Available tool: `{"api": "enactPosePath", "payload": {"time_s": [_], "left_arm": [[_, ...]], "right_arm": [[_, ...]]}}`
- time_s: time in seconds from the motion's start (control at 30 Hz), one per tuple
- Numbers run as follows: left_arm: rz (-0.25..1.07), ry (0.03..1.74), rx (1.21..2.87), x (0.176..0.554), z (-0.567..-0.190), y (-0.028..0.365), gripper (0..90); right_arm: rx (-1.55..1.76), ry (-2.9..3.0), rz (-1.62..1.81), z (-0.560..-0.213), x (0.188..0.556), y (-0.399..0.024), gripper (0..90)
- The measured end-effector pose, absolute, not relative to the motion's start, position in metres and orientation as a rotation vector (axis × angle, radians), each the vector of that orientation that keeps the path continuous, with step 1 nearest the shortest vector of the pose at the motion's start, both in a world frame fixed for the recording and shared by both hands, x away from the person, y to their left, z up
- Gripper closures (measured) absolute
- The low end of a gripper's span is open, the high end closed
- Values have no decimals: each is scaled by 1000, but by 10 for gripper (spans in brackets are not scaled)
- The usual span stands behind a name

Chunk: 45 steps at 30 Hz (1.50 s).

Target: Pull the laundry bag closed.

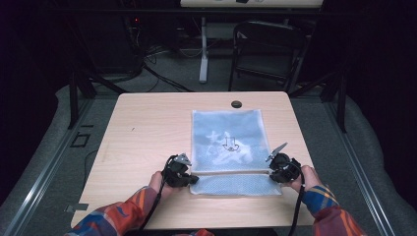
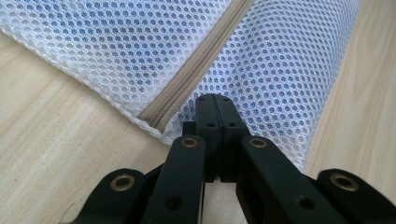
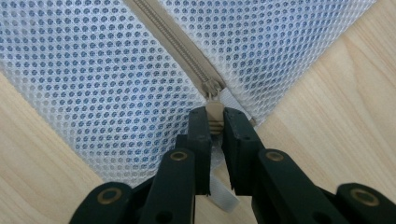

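Note:
A white mesh bag (image 1: 228, 142) with blue contents and a dark arrow mark lies flat on the wooden table (image 1: 147, 128). A beige zipper (image 1: 231, 173) runs across its near end. My left gripper (image 1: 193, 179) is at the zipper's left end; in the left gripper view its jaws (image 2: 215, 99) are shut on the mesh (image 2: 116, 46) just beside the zipper's (image 2: 196, 70) closed end. My right gripper (image 1: 272, 173) is at the bag's right edge. In the right gripper view it (image 3: 214, 114) is shut on the beige zipper pull (image 3: 215, 100) at the end of the zipper (image 3: 177, 42).
A round cable hole (image 1: 236, 104) sits in the table just beyond the bag. A dark chair (image 1: 265, 49) and a white table leg (image 1: 203, 49) stand on the floor behind. A grey ribbon tab (image 3: 222, 191) hangs under the right jaws.

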<state>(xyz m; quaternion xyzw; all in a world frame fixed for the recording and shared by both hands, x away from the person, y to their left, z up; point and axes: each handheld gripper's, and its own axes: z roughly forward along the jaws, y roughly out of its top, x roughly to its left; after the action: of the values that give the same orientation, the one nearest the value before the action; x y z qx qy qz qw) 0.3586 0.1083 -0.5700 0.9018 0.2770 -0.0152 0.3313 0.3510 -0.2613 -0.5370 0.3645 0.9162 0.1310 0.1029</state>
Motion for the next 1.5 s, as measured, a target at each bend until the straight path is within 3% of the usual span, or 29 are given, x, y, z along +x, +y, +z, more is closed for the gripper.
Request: {"api": "enactPosePath", "payload": {"time_s": [0.4, 0.47, 0.57, 0.63, 0.67, 0.7, 0.73, 0.93, 1.03, 1.23, 1.5], "left_arm": [[-46, 729, 2352, 359, -570, 109, 900], [-37, 727, 2357, 359, -570, 108, 900], [-43, 711, 2357, 359, -568, 107, 828], [-43, 723, 2352, 360, -563, 107, 604], [-43, 723, 2352, 360, -563, 107, 555], [-14, 736, 2348, 361, -559, 109, 555], [-1, 751, 2345, 361, -557, 110, 468], [66, 838, 2310, 364, -540, 137, 245], [105, 877, 2291, 363, -532, 150, 193], [163, 922, 2281, 353, -522, 171, 172], [170, 989, 2278, 349, -523, 191, 160]], "right_arm": [[1077, 2716, 365, -539, 352, -261, 816], [1090, 2718, 429, -536, 351, -263, 728], [1099, 2706, 483, -533, 350, -264, 645], [1132, 2669, 545, -528, 348, -262, 481], [1132, 2669, 545, -528, 348, -262, 481], [1137, 2673, 559, -526, 348, -262, 439], [1152, 2655, 573, -525, 347, -262, 352], [1244, 2589, 656, -520, 341, -269, 146], [1307, 2548, 675, -519, 333, -276, 88], [1380, 2504, 665, -524, 319, -290, 17], [1417, 2485, 663, -527, 306, -302, 0]]}}
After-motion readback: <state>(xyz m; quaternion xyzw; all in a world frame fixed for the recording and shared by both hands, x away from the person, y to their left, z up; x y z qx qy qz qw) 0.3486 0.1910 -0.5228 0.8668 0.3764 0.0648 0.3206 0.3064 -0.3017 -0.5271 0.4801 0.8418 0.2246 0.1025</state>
